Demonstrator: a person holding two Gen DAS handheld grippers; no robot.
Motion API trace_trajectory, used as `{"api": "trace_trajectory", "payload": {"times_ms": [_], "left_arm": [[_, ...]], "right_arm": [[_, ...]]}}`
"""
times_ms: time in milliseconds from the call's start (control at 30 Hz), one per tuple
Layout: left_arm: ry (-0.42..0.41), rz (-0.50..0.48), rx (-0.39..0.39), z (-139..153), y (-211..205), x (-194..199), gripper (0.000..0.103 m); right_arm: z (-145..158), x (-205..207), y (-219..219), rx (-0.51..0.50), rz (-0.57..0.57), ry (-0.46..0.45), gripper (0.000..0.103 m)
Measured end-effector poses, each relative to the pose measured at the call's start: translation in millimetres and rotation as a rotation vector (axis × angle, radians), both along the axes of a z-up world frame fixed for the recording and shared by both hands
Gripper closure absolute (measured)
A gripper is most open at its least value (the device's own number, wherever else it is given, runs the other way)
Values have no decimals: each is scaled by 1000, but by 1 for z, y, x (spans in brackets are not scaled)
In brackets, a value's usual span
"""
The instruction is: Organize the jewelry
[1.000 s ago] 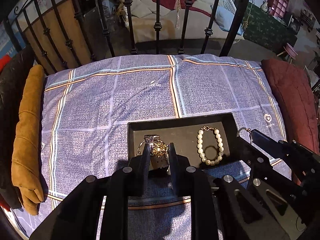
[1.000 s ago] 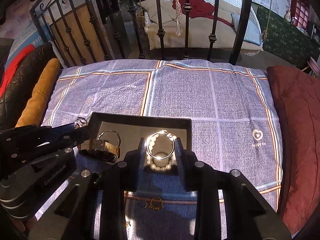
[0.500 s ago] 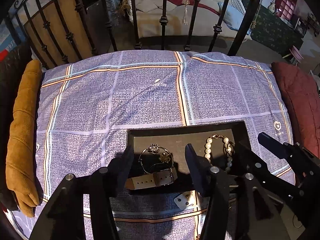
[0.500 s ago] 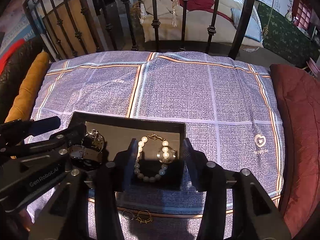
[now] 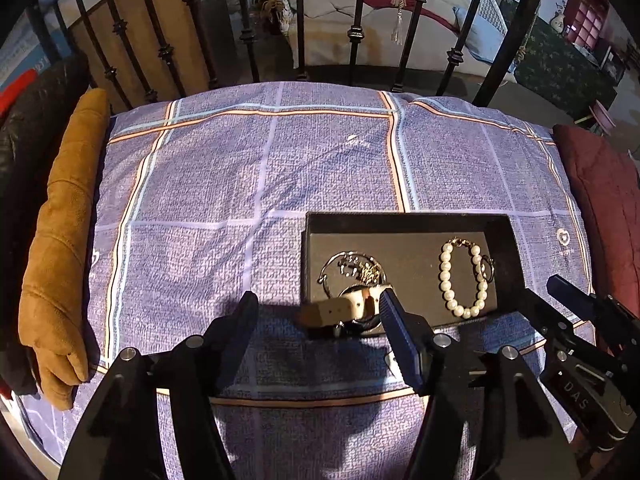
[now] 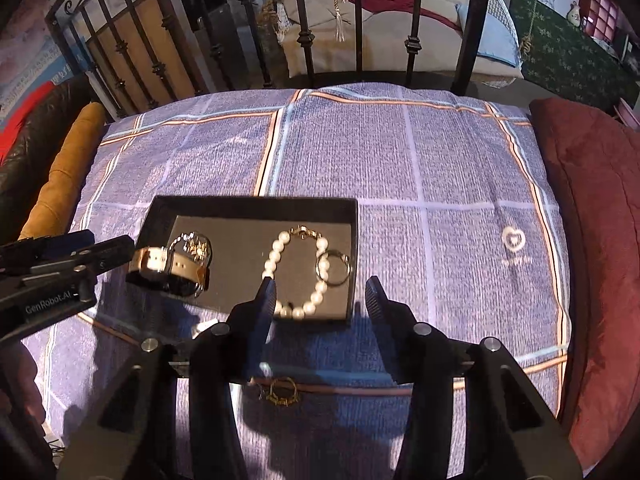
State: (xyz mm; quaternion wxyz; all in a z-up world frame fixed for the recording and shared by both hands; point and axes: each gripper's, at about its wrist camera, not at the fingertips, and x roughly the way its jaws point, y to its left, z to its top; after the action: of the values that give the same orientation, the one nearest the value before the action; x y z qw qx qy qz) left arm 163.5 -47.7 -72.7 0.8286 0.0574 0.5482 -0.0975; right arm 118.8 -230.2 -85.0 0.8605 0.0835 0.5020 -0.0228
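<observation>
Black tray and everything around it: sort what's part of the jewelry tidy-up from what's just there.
Job: black tray, pearl bracelet, silver ring, watch, gold earrings on the quilt.
Lying about: red cushion, tan cushion, iron railing.

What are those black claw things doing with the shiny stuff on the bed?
A person holding two grippers is tidying jewelry into a black tray on the purple blanket. Both the left gripper and the right gripper are open and holding nothing. A pearl bracelet and a ring lie in the tray, and a watch hangs over its left edge. A small gold piece lies outside on the blanket.
</observation>
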Motion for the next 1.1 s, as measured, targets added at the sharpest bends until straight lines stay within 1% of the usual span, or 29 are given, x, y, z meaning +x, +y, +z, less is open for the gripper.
{"api": "trace_trajectory", "payload": {"times_ms": [133,200,300,400,467,567,733,833,900,933,967,1000,1033,1067,1100], "left_arm": [[42,-5,-33,-7,7,-26,42],[68,-34,-61,-11,2,-43,42],[106,-112,-104,-22,-16,-74,42],[145,-173,-78,-42,-35,-99,42],[157,-186,-41,-55,-44,-108,42],[164,-165,-20,-69,-48,-113,42],[126,-97,-3,-73,-50,-118,42],[113,-63,6,-77,-52,-119,42],[96,-54,24,-80,-55,-120,46],[91,-51,26,-82,-58,-118,51],[82,-40,27,-80,-58,-114,64],[76,-25,27,-80,-56,-114,72],[78,-16,19,-79,-52,-113,88],[86,-10,-4,-78,-47,-112,97],[98,-2,-17,-78,-42,-110,102]], "right_arm": [[-3,-19,1,9,10,9,56],[-7,-29,0,6,16,21,56],[-15,-44,-1,9,31,45,56],[-24,-52,1,7,53,66,56],[-30,-54,4,-2,77,77,56],[-39,-52,11,5,105,102,56],[-49,-46,25,18,134,124,56],[-58,-41,30,-11,123,153,56],[-63,-40,31,-1,114,160,56],[-65,-41,32,-2,112,158,64],[-65,-41,34,2,115,154,72],[-64,-42,34,19,116,155,83],[-62,-42,35,17,114,155,84],[-60,-42,34,19,113,152,84],[-58,-43,32,41,108,154,84]]}}
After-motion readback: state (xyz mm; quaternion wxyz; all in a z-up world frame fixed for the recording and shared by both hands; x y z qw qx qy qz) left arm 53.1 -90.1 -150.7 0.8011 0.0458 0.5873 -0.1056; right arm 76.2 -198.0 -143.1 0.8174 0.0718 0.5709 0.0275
